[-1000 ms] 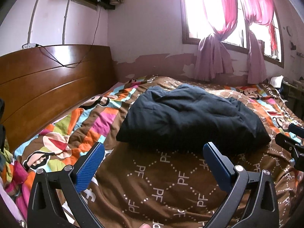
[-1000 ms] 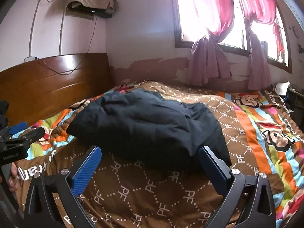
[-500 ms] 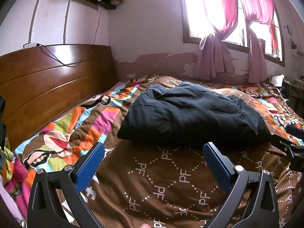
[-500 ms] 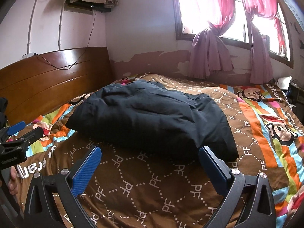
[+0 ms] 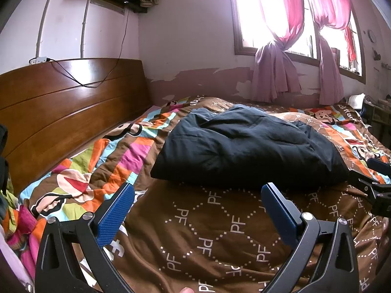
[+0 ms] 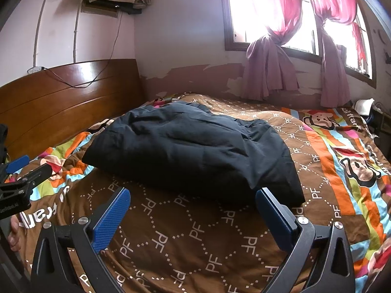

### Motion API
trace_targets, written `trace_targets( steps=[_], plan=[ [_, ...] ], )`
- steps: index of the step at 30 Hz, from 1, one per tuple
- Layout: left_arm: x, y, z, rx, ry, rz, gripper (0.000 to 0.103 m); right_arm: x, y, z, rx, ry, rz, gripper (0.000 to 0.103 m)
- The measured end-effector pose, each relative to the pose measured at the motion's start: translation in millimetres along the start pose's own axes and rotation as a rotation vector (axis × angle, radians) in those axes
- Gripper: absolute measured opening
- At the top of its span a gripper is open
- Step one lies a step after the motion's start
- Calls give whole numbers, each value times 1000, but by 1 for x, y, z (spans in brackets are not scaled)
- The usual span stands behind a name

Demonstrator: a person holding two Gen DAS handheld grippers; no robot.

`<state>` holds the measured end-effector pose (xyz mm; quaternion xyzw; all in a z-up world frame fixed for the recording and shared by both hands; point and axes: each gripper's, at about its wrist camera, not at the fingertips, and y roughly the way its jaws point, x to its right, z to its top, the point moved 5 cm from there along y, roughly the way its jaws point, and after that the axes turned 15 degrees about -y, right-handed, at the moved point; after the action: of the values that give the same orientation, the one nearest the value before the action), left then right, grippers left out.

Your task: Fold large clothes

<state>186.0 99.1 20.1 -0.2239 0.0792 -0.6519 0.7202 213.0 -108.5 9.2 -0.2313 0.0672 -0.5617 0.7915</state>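
Note:
A large dark navy padded garment point(image 5: 246, 146) lies folded in a bulky heap in the middle of the bed; it also shows in the right wrist view point(image 6: 193, 146). My left gripper point(image 5: 198, 210) is open and empty, hovering over the brown quilt just short of the garment's near edge. My right gripper point(image 6: 193, 214) is open and empty, also just short of the near edge, toward its right corner. Each gripper shows at the side of the other's view: the right one point(image 5: 374, 183), the left one point(image 6: 17, 178).
The bed carries a brown quilt point(image 5: 207, 232) with "PF" print and bright striped monkey panels. A wooden headboard point(image 5: 61, 102) stands at the left. Pink curtains point(image 5: 276, 73) hang at the window on the far wall. Bright clothes point(image 5: 14, 219) lie at the left edge.
Both grippers have pulled back and lifted a little from the garment; it looks slightly farther and lower in both views. The jaws have stayed open.

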Motion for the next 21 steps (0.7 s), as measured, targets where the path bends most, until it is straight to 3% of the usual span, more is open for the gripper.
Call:
trace_targets(
  steps=[21],
  plan=[
    [0, 1, 0, 0, 4, -3, 102, 0, 2, -2, -14, 4, -1, 103]
  ],
)
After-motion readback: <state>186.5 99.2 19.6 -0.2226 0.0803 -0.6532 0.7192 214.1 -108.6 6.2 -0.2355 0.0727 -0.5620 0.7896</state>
